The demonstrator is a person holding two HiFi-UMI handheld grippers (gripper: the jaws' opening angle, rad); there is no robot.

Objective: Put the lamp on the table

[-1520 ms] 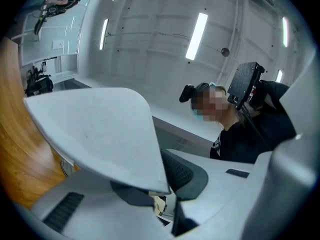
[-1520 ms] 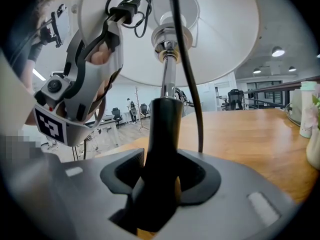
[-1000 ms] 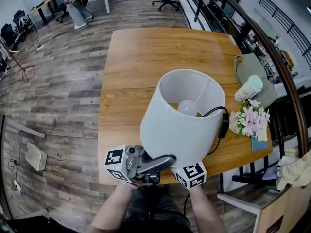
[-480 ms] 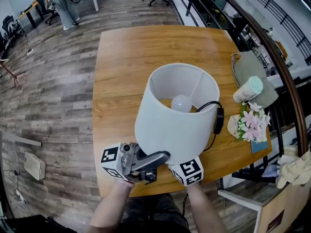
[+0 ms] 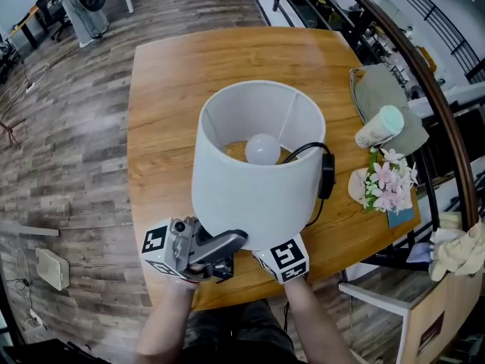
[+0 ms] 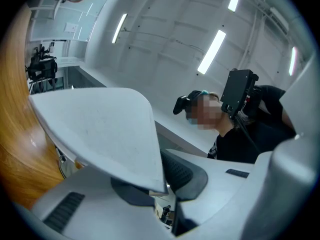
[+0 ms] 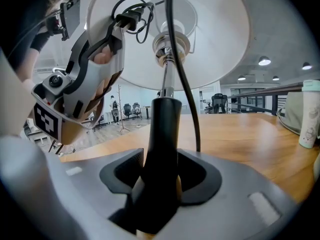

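The lamp (image 5: 258, 180) has a smooth white round shade (image 6: 105, 129); the left gripper (image 6: 167, 181) pinches its thin edge. The right gripper (image 7: 162, 184) squeezes the black stem (image 7: 163, 124).

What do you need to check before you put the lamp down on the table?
1. Right gripper shut on the lamp stem: ok.
2. Left gripper shut on the lampshade rim: ok.
3. Bare wood on the table beyond the lamp: ok.
4. Flowers and cup apart from the lampshade: ok.
5. Cord free of snags: not ok, it loops over the lampshade rim.
6. Lamp base touching the table: cannot tell, the lampshade hides it.
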